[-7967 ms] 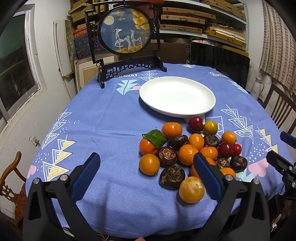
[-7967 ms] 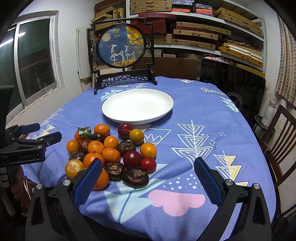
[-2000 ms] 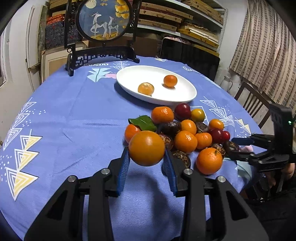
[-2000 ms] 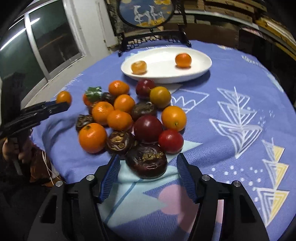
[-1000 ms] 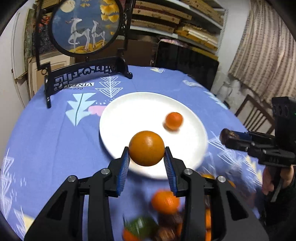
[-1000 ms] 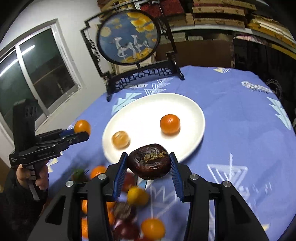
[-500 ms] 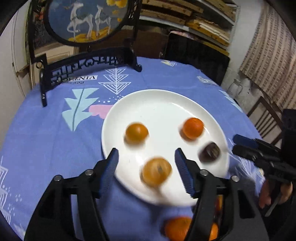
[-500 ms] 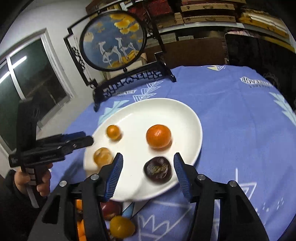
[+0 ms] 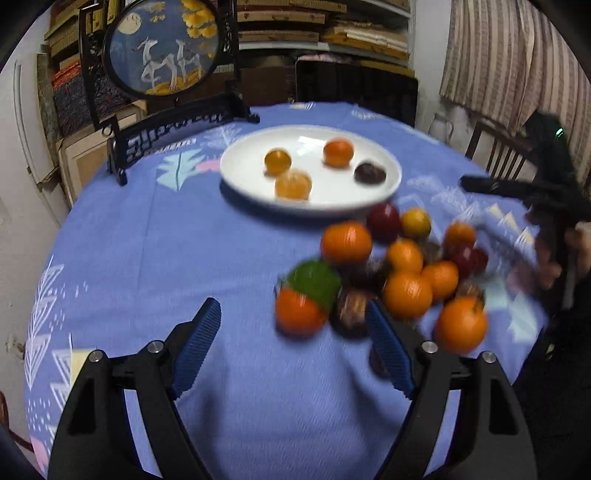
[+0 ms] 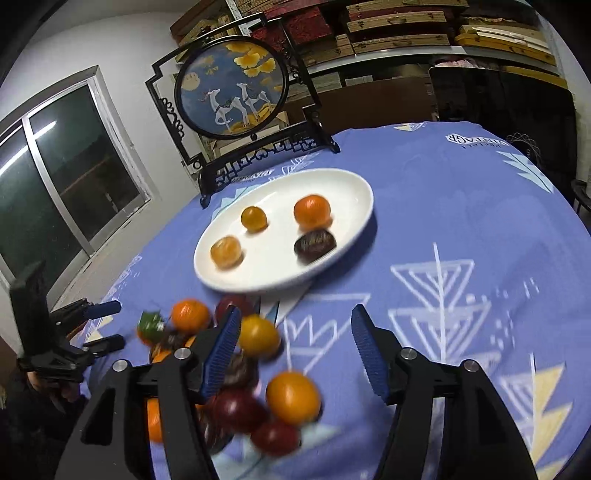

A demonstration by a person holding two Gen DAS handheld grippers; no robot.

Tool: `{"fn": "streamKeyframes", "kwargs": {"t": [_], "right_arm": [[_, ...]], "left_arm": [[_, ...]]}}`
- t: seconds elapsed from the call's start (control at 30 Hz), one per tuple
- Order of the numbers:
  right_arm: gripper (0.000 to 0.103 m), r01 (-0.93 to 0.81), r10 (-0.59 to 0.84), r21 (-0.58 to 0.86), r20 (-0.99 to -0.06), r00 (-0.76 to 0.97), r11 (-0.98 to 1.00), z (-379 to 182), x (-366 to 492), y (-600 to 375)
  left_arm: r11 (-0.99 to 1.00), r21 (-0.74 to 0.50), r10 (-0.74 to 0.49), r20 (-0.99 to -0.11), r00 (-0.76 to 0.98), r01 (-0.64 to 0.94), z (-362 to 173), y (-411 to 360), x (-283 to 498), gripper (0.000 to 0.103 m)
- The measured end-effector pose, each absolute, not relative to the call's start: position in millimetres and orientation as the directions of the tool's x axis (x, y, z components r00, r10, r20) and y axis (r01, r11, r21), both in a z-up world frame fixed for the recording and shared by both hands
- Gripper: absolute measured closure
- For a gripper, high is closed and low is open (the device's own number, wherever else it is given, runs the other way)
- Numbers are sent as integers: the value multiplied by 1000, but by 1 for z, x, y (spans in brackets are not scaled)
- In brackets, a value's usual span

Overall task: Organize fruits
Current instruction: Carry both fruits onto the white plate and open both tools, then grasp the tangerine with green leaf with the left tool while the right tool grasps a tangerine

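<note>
My left gripper (image 9: 293, 345) and right gripper (image 10: 293, 350) are both opening, nothing between the jaws. The loose fruit pile (image 9: 399, 273) lies right of centre, nearest my left gripper. The white plate (image 9: 240, 177), upper centre, holds four fruits. Blue tablecloth (image 9: 166, 240); shelves (image 9: 332, 33) behind.

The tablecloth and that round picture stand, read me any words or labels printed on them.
Tablecloth: a white printed logo near the far right edge shows upside down and blurred; it cannot be read for sure.
Tablecloth, by the picture stand: a second printed logo, too blurred to read.
Picture stand: no words.
</note>
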State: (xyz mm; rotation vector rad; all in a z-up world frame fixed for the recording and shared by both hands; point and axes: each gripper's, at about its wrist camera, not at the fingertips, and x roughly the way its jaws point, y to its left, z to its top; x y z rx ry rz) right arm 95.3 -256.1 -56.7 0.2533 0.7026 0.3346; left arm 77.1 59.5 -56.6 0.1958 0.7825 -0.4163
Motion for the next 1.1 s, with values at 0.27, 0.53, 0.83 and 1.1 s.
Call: {"fn": "streamKeyframes", "kwargs": {"t": [0.27,0.53,0.83,1.1], "right_arm": [[40,-194,363,326,-609,705,925,-61,68,-254],[40,-169,322,292,-635,702,942,-65,61,-262],[40,-220,335,253,-685,646,942,-76,72,-244],[66,-205,393,337,-747,536,919,-95,99,-241]], "left_arm": [[923,-30,-275,-747,605,383,-81,55,99,49],[917,-97,-324,-745,583,387,-83,54,113,66],[915,-188,-387,-655,649,356,-66,76,91,72],[917,-189,-383,-658,648,350,-65,74,87,72]]}}
